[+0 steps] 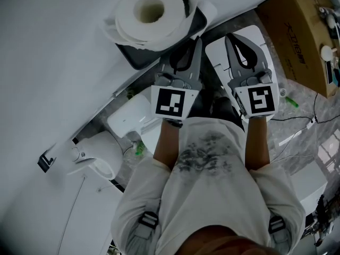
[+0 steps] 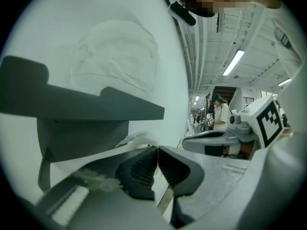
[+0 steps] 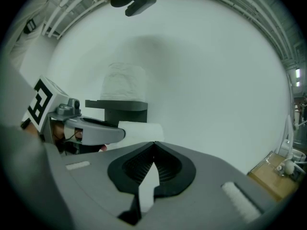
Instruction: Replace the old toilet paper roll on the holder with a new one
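A full white roll (image 1: 151, 12) stands on end on top of the dark wall holder (image 1: 138, 54); it shows wrapped (image 2: 115, 61) above the shelf (image 2: 81, 104) in the left gripper view. Under the shelf hangs the old roll (image 3: 141, 128). My left gripper (image 1: 197, 40) reaches under the holder, its jaws closed (image 2: 157, 152) with a crumpled edge of the old roll's paper (image 2: 139, 138) at their tips. My right gripper (image 1: 229, 37) is to the right of it, shut (image 3: 153, 145) with nothing in it, and points at the bare wall beside the holder (image 3: 117, 107).
A cardboard box (image 1: 300, 33) stands at the right, with cables on the marble floor beside it. A white toilet (image 1: 101, 155) is below left of the holder. A white lid (image 1: 255, 39) lies under the right gripper. A person (image 2: 221, 111) stands far off.
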